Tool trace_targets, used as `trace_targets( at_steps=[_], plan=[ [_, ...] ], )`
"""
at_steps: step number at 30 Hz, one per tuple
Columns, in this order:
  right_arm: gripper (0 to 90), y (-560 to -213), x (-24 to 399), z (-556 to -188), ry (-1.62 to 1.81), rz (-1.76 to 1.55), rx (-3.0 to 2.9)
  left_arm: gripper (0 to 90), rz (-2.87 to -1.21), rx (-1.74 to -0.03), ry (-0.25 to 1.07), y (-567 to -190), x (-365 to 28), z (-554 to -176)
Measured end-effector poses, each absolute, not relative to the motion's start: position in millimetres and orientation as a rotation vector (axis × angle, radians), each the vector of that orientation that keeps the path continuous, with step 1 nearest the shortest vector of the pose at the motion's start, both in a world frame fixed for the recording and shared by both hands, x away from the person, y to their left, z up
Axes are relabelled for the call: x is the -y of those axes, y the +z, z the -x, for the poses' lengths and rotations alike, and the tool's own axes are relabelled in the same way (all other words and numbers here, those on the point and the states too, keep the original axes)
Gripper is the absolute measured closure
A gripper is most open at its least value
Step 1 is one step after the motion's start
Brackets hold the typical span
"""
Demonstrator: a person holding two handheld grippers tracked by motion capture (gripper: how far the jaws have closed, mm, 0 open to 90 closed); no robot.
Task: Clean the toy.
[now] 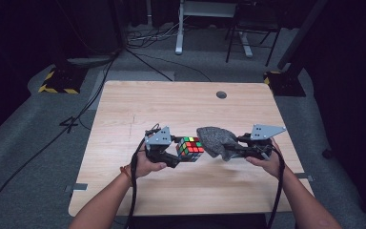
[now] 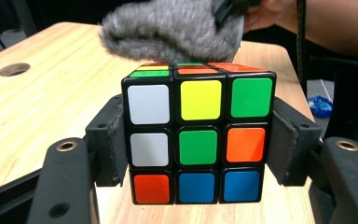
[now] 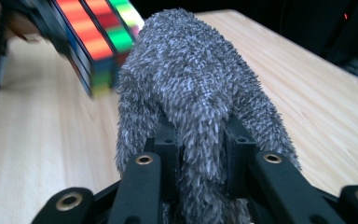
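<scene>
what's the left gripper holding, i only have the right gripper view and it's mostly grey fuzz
Observer: The left gripper is shut on a puzzle cube, its pads pressed on two opposite sides.
Operator: which colours face its camera
Observer: Top row white, yellow, green; middle row white, green, orange; bottom row red, blue, blue.
Operator: and where are my hands on the table
Observer: In the high view both hands sit near the table's middle. The right gripper holds the grey fuzzy cloth right beside the cube.
</scene>
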State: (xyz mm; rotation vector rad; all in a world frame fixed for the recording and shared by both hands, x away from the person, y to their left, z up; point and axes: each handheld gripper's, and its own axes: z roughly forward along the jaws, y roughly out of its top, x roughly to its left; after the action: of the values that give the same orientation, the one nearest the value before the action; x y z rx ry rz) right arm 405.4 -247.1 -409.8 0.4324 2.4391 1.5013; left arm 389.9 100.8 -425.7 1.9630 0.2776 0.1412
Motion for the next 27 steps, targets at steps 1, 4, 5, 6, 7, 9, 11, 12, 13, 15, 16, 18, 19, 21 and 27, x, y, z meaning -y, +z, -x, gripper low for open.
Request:
trace_targets(
  at_steps=[1, 4, 5, 6, 7, 9, 11, 12, 13, 15, 16, 18, 19, 21, 27],
  plan=[
    [72.5, -408, 244, -403, 1.506, -0.413, -2.436, 34.0, -1.967, -0.273, 0.145, -426, -100, -390],
    [72.5, -404, 237, -395, 1.554, -0.358, -2.426, 34.0, -1.975, -0.265, 0.144, -427, -93, -389],
    [72.5, -403, 233, -393, 1.553, -0.341, -2.433, 34.0, -1.982, -0.258, 0.140, -427, -89, -388],
    [72.5, -402, 228, -390, 1.560, -0.327, -2.431, 34.0, -1.988, -0.254, 0.142, -427, -86, -388],
    [72.4, -402, 224, -389, 1.579, -0.314, -2.438, 34.0, -1.992, -0.243, 0.142, -428, -83, -387],
    [72.2, -402, 218, -386, 1.582, -0.306, -2.449, 34.0, -2.006, -0.231, 0.145, -428, -78, -386],
    [72.2, -402, 215, -386, 1.575, -0.304, -2.457, 34.0, -2.005, -0.234, 0.141, -429, -77, -386],
    [72.0, -402, 215, -387, 1.581, -0.312, -2.453, 34.0, -2.005, -0.241, 0.145, -429, -77, -387],
    [72.0, -402, 215, -387, 1.588, -0.329, -2.447, 34.0, -2.005, -0.243, 0.152, -428, -76, -387],
    [71.8, -403, 214, -389, 1.599, -0.337, -2.433, 34.0, -2.016, -0.237, 0.166, -428, -75, -387],
    [71.9, -402, 214, -388, 1.610, -0.329, -2.422, 34.0, -2.021, -0.237, 0.168, -429, -73, -387],
    [71.9, -399, 212, -386, 1.614, -0.308, -2.414, 34.0, -2.030, -0.235, 0.169, -430, -71, -387],
    [71.9, -398, 212, -385, 1.623, -0.295, -2.414, 34.0, -2.043, -0.235, 0.180, -431, -70, -388],
    [71.9, -396, 211, -383, 1.654, -0.279, -2.416, 34.0, -2.050, -0.235, 0.178, -433, -68, -389],
    [72.2, -400, 208, -385, 1.523, -0.306, -2.435, 34.0, -2.052, -0.217, 0.167, -433, -65, -386]
  ],
)
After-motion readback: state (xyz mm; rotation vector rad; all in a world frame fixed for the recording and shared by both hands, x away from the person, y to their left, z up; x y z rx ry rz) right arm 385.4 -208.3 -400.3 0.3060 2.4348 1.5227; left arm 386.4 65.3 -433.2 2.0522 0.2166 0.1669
